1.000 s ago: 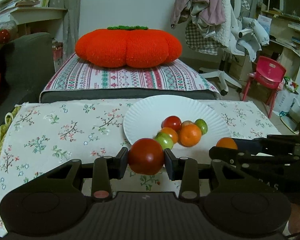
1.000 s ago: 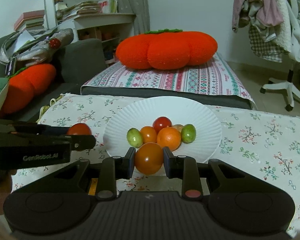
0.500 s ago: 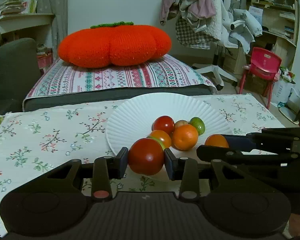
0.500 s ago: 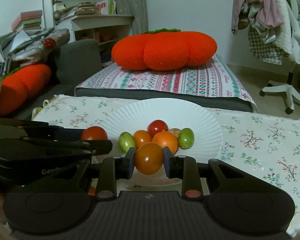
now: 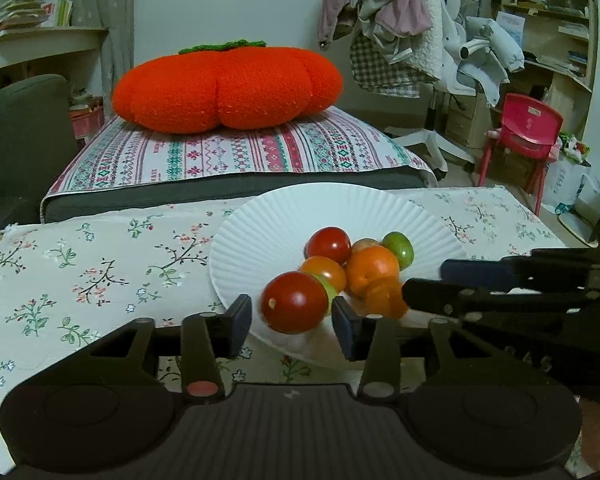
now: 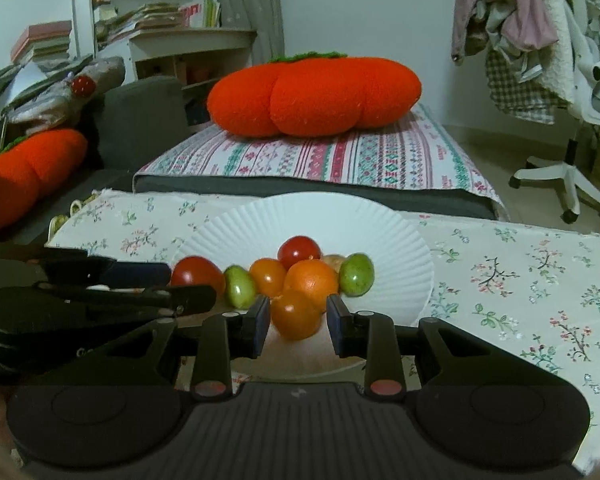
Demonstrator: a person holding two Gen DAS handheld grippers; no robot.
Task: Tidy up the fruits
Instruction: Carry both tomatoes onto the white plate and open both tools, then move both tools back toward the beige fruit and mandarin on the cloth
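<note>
Both handheld grippers are positioned side by side over the near edge of a white fluted paper plate [image 5: 260, 232] that sits on a floral tablecloth [image 5: 80, 272]. The left gripper [image 5: 292, 322] has its jaws opening: a red tomato [image 5: 294, 308] sits between the two pads, with a visible gap on each side, so the pads no longer press on it. The tomato's outline is slightly blurred, and whether it already rests on the plate cannot be told. The right gripper [image 6: 298, 322] likewise has its jaws opening around an orange tomato [image 6: 296, 314], which lies at the plate's near edge with a narrow gap to each pad. Behind these two fruits, a cluster rests on the plate: a second red tomato [image 6: 299, 252], a smaller orange tomato [image 6: 268, 277], a mandarin orange [image 6: 312, 280], a green fruit [image 6: 356, 274] on the right side, another green fruit [image 6: 240, 292] on the left side, and a pale fruit mostly hidden behind the mandarin. The fruits in the cluster touch one another. Beyond the table, a large orange pumpkin-shaped cushion [image 5: 226, 88] lies on a striped patterned cover [image 5: 236, 152].
</note>
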